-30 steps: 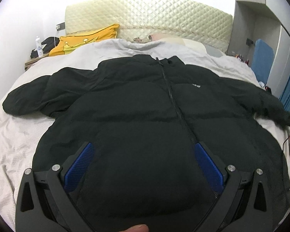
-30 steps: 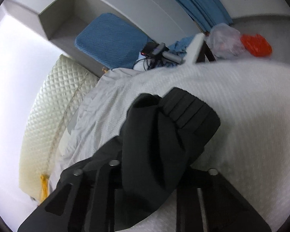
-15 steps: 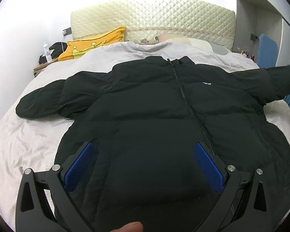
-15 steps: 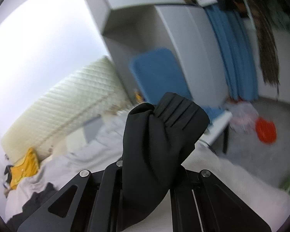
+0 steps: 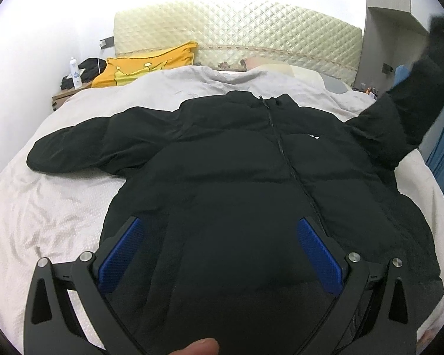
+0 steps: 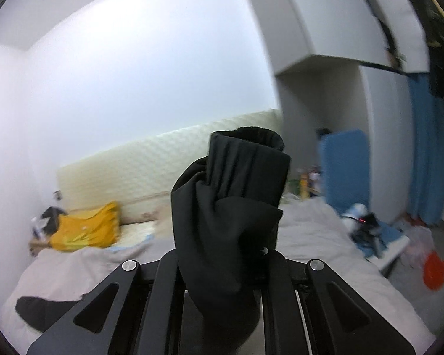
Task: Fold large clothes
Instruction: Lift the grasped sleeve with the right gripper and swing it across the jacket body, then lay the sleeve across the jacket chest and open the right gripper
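With the black jacket (image 5: 251, 183) spread face-up on the bed (image 5: 44, 201), the right tongs (image 6: 222, 263) pinch its raised sleeve cuff (image 6: 245, 159) while the left tongs (image 5: 219, 251) hover spread above the hem, so the sleeve likely needs carrying across the chest next.

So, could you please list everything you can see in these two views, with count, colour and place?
jacket: one, black, zipped, front up on the bed.
sleeve cuff: one, black, lifted off the bed in the right tool.
bed cover: one, pale grey-white, under the jacket.
headboard: one, cream, quilted, at the bed's far end.
pillow: one, yellow, below the headboard on the left.
bottle: one, white, on the bedside stand at left.
curtain: one, blue, right wall.
bag: one, orange-red, on the floor at right.
left tool: one, black with blue pads, open above the jacket's lower front.
right tool: one, black, shut on the sleeve cuff.
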`<action>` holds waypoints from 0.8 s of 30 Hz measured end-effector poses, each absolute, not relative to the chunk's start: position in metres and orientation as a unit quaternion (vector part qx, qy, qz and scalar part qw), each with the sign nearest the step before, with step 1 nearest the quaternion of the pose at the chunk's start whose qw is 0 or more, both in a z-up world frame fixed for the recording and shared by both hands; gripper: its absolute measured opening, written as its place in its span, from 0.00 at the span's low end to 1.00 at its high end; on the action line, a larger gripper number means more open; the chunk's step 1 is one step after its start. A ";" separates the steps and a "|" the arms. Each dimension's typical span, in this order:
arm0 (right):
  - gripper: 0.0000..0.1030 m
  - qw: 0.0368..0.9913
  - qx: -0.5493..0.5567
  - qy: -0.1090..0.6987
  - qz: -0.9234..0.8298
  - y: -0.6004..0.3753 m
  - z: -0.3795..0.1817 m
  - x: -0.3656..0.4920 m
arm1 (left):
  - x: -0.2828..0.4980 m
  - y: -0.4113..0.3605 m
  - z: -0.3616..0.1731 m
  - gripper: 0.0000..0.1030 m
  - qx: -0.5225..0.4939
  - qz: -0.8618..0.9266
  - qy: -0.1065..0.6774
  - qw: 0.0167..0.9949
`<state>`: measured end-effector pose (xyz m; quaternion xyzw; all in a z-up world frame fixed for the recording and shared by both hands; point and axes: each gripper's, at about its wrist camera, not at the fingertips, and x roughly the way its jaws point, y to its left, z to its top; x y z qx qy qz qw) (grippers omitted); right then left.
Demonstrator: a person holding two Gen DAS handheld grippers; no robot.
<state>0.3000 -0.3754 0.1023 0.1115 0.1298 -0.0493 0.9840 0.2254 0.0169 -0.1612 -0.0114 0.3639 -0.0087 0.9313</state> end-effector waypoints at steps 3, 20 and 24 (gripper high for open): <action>0.08 0.985 0.108 0.132 -0.009 -0.335 0.102 0.313 | 0.225 0.021 -0.161 1.00 -0.010 -0.004 0.370 0.929; 0.10 0.939 0.033 0.262 0.223 -0.078 -0.044 0.384 | 0.233 0.062 -0.180 1.00 -0.006 0.032 0.429 0.903; 0.11 0.924 0.024 0.296 0.241 -0.039 -0.089 0.393 | 0.235 0.071 -0.186 1.00 -0.021 0.027 0.445 0.895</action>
